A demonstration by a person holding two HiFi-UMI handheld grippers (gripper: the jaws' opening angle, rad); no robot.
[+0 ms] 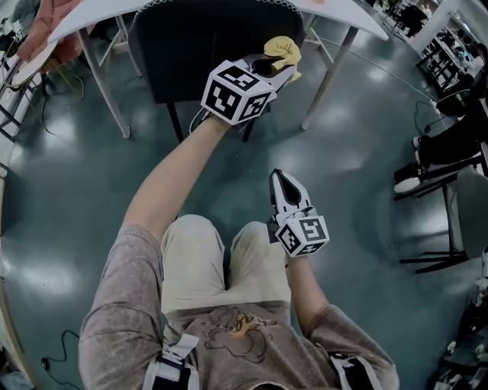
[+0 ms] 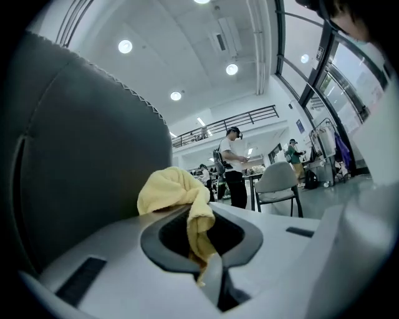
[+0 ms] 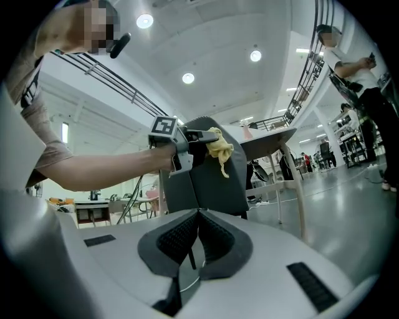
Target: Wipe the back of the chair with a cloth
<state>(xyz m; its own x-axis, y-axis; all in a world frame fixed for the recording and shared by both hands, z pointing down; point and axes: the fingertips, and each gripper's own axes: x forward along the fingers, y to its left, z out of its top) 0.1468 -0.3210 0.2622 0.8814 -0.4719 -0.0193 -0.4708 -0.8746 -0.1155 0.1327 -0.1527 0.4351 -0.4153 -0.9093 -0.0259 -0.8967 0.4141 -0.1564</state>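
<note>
Left tongs (image 1: pixel 276 71) are clamped on a yellow cloth (image 2: pixel 173 192). A strip of it is pinched between the jaws and the rest is bunched up past the tips. The cloth is at the upper part of the dark chair (image 1: pixel 200 47) back, on its right side. It's just beside the backrest, but I can't tell if it's actually touching. The person's left arm is stretched out far toward the chair, which is tucked under a white counter (image 1: pixel 341 11).

Right tongs (image 3: pixel 197 232) are closed with nothing in them. They're held low and near, just past the person's knees, pointing at the chair and well apart from it.

Further out there's a shiny grey floor (image 1: pixel 72 190), with another black chair (image 1: pixel 446 156) off to the right. In the far background someone is standing (image 2: pixel 233 163) next to a light grey chair (image 2: pixel 278 179).
</note>
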